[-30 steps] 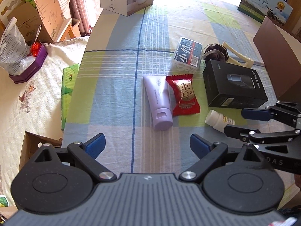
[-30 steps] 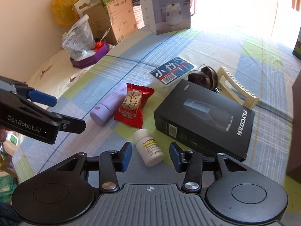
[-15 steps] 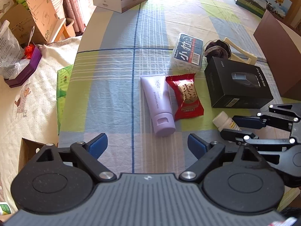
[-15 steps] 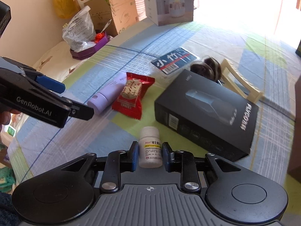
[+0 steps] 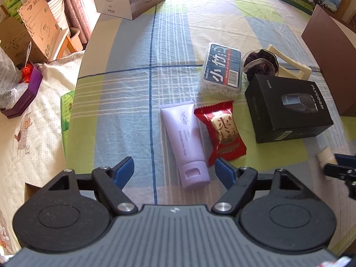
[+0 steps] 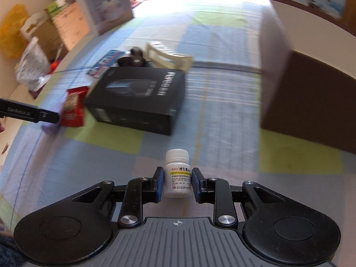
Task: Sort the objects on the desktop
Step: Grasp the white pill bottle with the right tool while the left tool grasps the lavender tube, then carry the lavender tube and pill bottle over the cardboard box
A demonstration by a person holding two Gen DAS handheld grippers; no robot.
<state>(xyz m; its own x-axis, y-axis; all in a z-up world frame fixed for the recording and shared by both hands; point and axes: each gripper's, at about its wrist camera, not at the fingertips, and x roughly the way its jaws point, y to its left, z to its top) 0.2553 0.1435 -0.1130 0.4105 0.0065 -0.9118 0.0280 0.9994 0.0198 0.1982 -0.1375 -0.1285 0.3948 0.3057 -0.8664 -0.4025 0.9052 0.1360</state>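
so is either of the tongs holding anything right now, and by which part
The right tongs grip the white pill bottle by the sides of its labelled body, cap free. The left tongs hold nothing, open over the purple tube.

Right hand-held gripper (image 6: 175, 183) clamped on a bottle, left hand-held gripper (image 5: 174, 170) empty, jaws just closing partway

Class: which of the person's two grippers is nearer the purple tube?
Left. The left gripper hangs open straddling the purple tube; the right gripper, off beyond the black box, grips the white bottle.
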